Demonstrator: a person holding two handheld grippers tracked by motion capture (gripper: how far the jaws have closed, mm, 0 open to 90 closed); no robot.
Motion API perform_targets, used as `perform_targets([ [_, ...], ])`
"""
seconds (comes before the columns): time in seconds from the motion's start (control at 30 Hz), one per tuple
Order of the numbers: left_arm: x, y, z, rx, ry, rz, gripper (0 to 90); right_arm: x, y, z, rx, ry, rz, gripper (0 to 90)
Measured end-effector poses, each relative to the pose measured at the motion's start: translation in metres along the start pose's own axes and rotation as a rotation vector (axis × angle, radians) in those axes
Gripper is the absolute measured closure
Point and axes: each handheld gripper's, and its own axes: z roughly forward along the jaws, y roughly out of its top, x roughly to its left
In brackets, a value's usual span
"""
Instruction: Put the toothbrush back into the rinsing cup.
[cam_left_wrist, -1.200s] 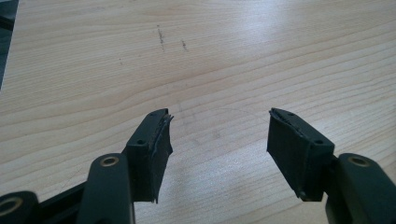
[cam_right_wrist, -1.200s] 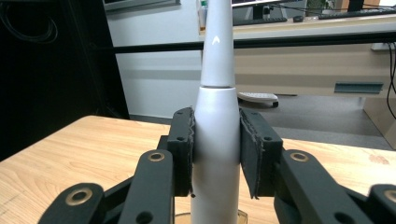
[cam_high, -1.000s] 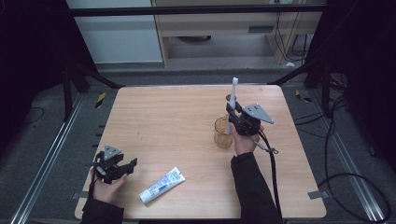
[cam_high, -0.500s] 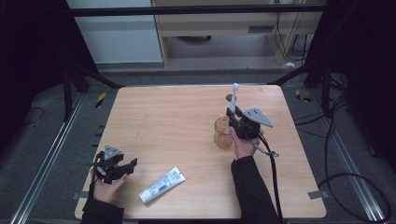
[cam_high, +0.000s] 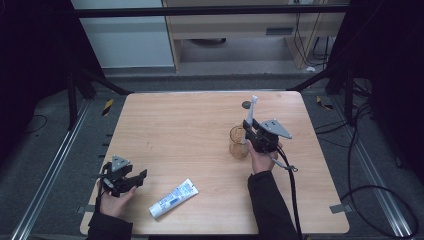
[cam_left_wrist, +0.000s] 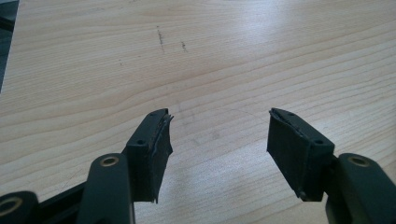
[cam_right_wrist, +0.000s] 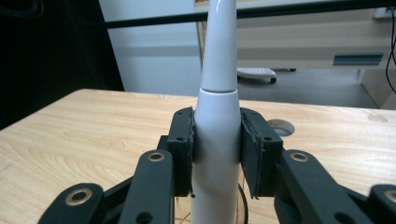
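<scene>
My right gripper is shut on a white electric toothbrush, held upright with its slim head pointing up. It hangs just right of and above a clear amber glass on the wooden table; the glass rim peeks out below the jaws. My left gripper rests open near the table's front left corner, with bare wood between its jaws. A white and blue toothpaste tube lies flat to the right of that gripper.
A round cable hole sits in the table behind the glass. A black cable trails from the right gripper over the front edge. Beyond the table are a cabinet and floor cables.
The right gripper with the toothbrush has shifted slightly toward the glass and lower. The left gripper and the tube have stayed put.
</scene>
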Motion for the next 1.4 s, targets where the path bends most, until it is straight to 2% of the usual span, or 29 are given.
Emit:
perform_targets([
  [0.27,-0.0002,-0.0001,0.0002,0.002,-0.001,0.001,38.8,0.0014,-0.0021,0.0004,0.062,-0.001,-0.027,67.1],
  [0.6,-0.0001,-0.0001,0.0001,0.002,-0.001,0.001,38.7,0.0006,-0.0036,0.0002,0.109,0.005,-0.04,66.6],
  [0.9,-0.0006,0.0,0.0,0.002,-0.001,0.002,38.7,0.0002,0.0003,-0.0041,0.089,0.019,-0.041,62.9],
  [1.4,-0.0009,0.0001,-0.0005,-0.001,-0.001,0.002,38.6,0.0023,-0.001,-0.0044,0.112,0.023,-0.06,58.5],
])
